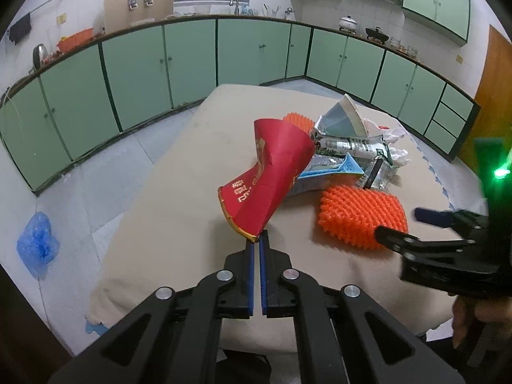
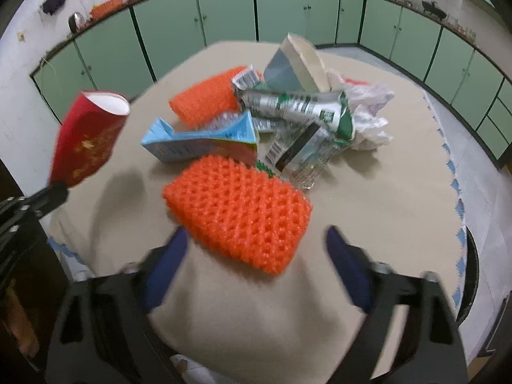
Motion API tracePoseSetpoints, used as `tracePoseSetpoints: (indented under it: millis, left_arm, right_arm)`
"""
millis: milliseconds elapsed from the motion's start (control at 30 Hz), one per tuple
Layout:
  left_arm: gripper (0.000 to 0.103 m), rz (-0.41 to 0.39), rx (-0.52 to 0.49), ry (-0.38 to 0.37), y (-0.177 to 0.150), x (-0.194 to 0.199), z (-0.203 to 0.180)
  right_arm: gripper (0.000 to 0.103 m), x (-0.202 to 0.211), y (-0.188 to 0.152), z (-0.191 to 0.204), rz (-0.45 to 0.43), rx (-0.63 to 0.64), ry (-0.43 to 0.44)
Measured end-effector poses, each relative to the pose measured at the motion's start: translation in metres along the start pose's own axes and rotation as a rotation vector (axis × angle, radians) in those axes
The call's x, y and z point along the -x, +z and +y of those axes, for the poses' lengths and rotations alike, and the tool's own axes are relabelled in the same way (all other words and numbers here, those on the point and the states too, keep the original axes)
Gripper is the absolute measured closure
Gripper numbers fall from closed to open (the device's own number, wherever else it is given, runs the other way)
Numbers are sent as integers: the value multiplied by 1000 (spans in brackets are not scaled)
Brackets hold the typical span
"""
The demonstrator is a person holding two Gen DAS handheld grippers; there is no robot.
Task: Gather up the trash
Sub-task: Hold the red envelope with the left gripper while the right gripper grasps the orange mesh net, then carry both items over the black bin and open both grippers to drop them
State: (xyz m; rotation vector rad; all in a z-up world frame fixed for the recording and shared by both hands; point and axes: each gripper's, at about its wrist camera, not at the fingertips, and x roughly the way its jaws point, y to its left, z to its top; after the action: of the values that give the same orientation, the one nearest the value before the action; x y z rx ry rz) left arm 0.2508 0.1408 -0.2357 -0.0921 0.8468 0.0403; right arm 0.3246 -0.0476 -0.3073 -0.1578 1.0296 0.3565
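Left wrist view, left gripper (image 1: 258, 240): jaws pressed together on the rim of the red paper cup (image 1: 272, 179), which is lifted clear of the tabletop (image 1: 179, 198) and tilts away from the camera
Left wrist view, trash pile: crushed cartons (image 1: 348, 147), a white plastic bag (image 1: 396, 140) and a far orange foam net (image 1: 299, 121) lie heaped on the tabletop behind the cup
Left wrist view, near orange foam net (image 1: 358, 214): lies flat on the tabletop just in front of the pile
Left wrist view, right gripper (image 1: 396, 224): enters from the right, one fingertip over the near net's edge
Left wrist view, floor: a blue plastic bag (image 1: 37, 243) lies on the tiles to the left
Right wrist view, right gripper (image 2: 256, 240): blurred, jaws apart and straddling the near orange foam net (image 2: 240, 214), pads not touching it
Right wrist view, red paper cup (image 2: 89, 134): held up at the left by the left gripper (image 2: 56, 193), white inside showing
Right wrist view, blue carton (image 2: 201, 142): lies just behind the near net
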Motion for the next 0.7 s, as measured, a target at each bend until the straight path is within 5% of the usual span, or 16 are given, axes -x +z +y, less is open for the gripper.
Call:
tracePoseSetpoints:
  millis: [100, 167, 233, 300, 700]
  left_arm:
    - [100, 2, 6, -10, -1, -2, 2]
    - [100, 3, 6, -12, -2, -3, 2]
    - [100, 4, 7, -13, -2, -2, 3]
    - [100, 1, 4, -14, -2, 1, 2]
    - [100, -41, -33, -27, -2, 34, -24]
  right_arm:
    - [43, -14, -4, -3, 31, -8, 9]
    - [52, -11, -6, -3, 22, -2, 17]
    - [72, -4, -6, -4, 10, -9, 24]
    - [78, 4, -6, -8, 4, -17, 37]
    - [81, 73, -27, -37, -71, -64, 68]
